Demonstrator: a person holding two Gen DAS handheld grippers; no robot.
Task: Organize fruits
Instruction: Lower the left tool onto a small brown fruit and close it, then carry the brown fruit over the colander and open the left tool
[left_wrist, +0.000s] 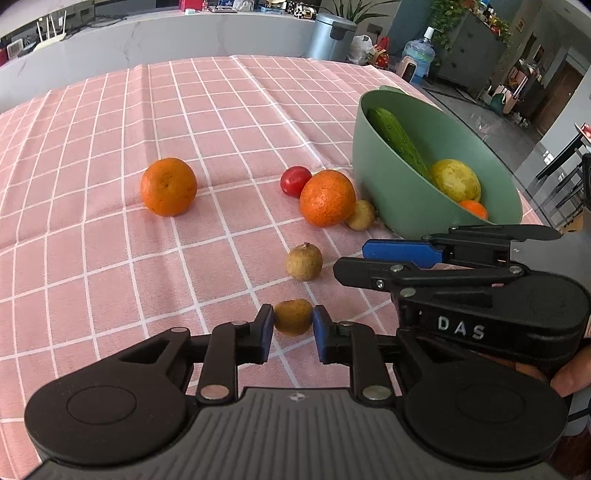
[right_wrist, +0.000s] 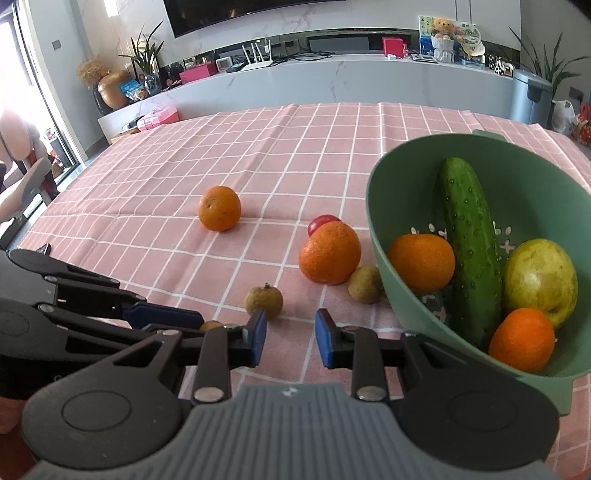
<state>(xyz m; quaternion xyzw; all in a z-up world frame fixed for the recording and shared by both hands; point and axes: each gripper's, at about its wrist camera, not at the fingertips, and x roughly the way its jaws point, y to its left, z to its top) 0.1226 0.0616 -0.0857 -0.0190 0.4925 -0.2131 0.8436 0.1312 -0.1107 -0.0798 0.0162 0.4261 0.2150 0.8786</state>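
Green bowl (left_wrist: 391, 192) (longan (left_wrist: 361, 215) alongside)

The table, covered by a pink checked cloth (left_wrist: 110, 240), carries a green bowl (left_wrist: 402, 206). Left of the bowl: one longan (left_wrist: 361, 215) touching it, two oranges, a tomato (left_wrist: 294, 180), two further longans.

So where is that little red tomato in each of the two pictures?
Left wrist view: the tomato lies mid-picture, fully visible, left of the nearer orange.
Right wrist view: only its top peeks out behind that orange.
Shared landmark: the green bowl at right.
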